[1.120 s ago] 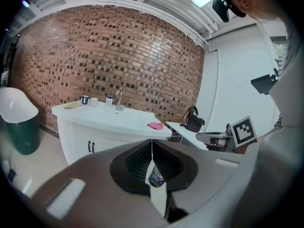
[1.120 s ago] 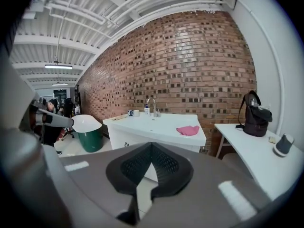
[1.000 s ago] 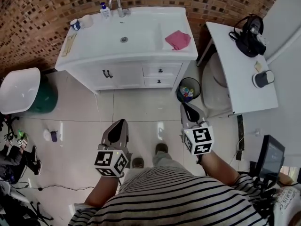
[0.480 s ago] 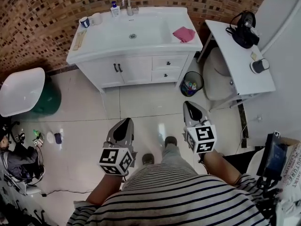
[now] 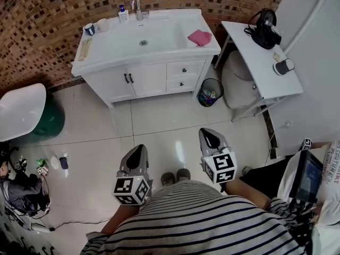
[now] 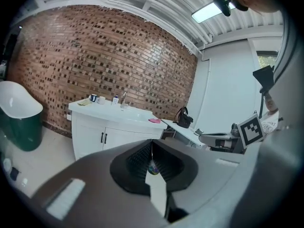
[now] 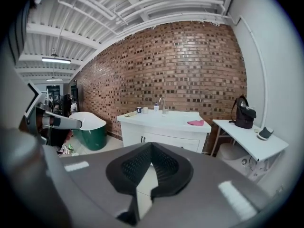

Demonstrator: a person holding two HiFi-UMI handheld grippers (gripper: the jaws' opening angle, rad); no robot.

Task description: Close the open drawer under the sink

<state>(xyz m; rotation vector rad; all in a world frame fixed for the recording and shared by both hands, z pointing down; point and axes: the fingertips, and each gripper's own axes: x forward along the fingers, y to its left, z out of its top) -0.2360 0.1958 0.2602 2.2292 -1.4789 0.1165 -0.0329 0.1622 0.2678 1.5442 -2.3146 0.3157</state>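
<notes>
Left gripper (image 5: 138, 150) and right gripper (image 5: 209, 135), both closed, backed from sink cabinet (image 5: 154, 77)

Tiled floor (image 5: 159, 121) beneath my two tools. Well ahead of my left gripper (image 5: 139, 149) the white sink cabinet (image 5: 154, 78) stands on the floor. Its top (image 5: 106, 49) carries a pink cloth (image 5: 200, 37), a soap bottle (image 5: 123, 15) and two cups (image 5: 89, 29). Ahead of my right gripper (image 5: 209, 134) a waste bin (image 5: 210, 92) stands on the floor, just beside the cabinet. Farther right, a white table (image 5: 255, 62) bears a black bag (image 5: 263, 28). Far left of my left gripper, a bathtub (image 5: 21, 108) stands on the floor.
</notes>
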